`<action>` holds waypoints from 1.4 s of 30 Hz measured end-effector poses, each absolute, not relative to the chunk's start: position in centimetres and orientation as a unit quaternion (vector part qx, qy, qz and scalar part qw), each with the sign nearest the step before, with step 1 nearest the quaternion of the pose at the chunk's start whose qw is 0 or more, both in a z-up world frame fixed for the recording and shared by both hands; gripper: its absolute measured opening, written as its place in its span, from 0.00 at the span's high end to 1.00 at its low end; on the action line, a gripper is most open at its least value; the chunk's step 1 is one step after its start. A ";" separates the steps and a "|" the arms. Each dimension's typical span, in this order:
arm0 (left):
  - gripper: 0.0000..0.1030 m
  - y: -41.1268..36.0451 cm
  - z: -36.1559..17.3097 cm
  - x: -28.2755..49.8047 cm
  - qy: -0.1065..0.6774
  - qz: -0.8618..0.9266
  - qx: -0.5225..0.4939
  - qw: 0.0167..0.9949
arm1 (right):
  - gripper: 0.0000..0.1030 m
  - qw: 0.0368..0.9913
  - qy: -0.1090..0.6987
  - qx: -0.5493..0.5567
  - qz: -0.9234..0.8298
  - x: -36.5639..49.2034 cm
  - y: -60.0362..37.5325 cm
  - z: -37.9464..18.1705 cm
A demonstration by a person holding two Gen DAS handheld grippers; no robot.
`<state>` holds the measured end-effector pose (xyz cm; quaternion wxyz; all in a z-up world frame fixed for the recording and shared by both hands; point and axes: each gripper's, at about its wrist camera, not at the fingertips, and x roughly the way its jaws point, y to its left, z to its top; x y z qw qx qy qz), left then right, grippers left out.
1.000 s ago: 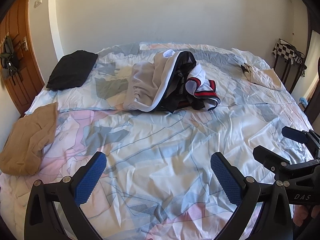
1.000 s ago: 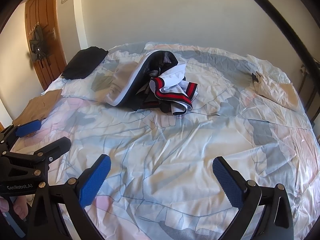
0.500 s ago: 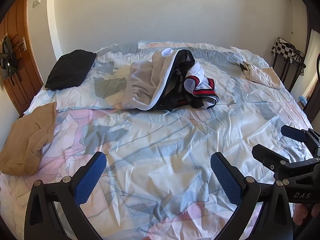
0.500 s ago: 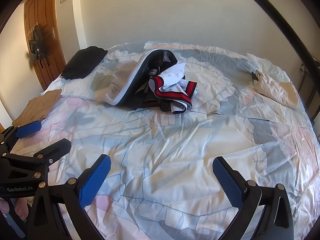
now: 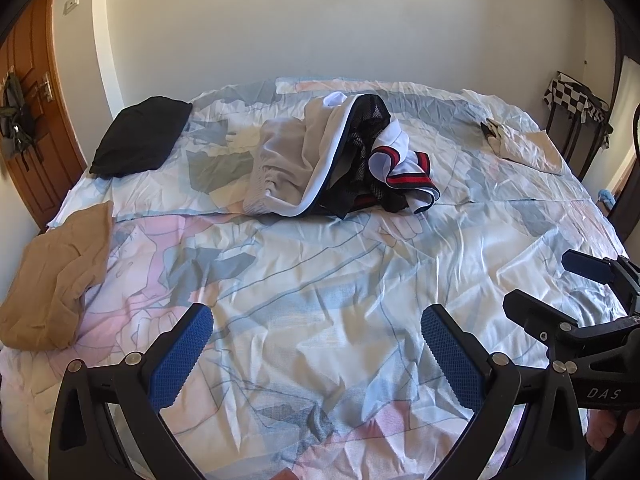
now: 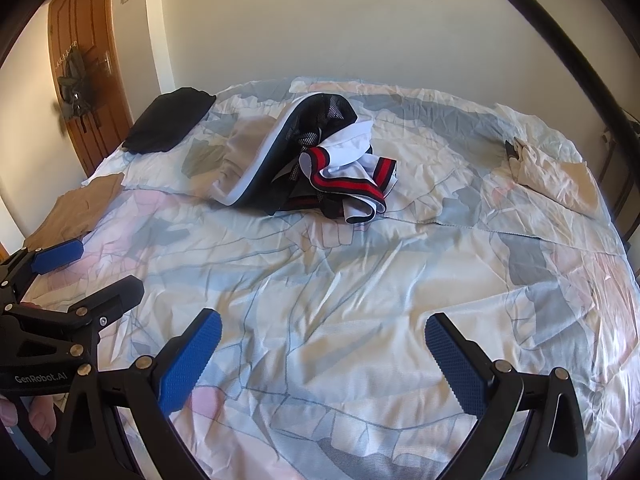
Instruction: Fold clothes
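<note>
Both grippers hover low over the near part of a bed (image 5: 320,280) covered with a wrinkled pastel patchwork sheet. The left gripper (image 5: 316,354) has its blue-padded fingers (image 5: 180,356) spread wide with nothing between them; the right gripper (image 6: 318,360) is likewise spread and empty. Each shows at the edge of the other's view, side by side.

The pile of clothes (image 5: 340,160) lies heaped toward the far middle of the bed, well apart from both grippers: a grey garment, black mesh fabric, and a white piece with red and black bands (image 6: 352,184). A folded black garment (image 5: 140,136) sits at the far left corner, a tan garment (image 5: 52,284) at the left edge, and a cream garment (image 6: 556,176) at the far right. A wooden door (image 6: 80,80) stands at the left.
</note>
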<state>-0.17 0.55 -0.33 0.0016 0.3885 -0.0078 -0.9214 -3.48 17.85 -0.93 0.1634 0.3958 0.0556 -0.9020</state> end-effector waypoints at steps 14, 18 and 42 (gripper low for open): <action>0.00 0.4 -0.3 -0.3 -0.006 -0.922 0.388 0.005 | 0.00 0.159 0.052 0.395 -0.903 -3.6 18.1 -0.8; 0.00 0.3 -0.3 -0.4 -0.004 -0.922 0.388 0.005 | 0.00 0.159 0.051 0.396 -0.903 -3.7 18.1 -0.9; 0.00 0.0 -0.1 0.1 -0.002 -0.923 0.385 0.008 | 0.00 0.158 0.052 0.393 -0.904 -3.6 18.2 -0.7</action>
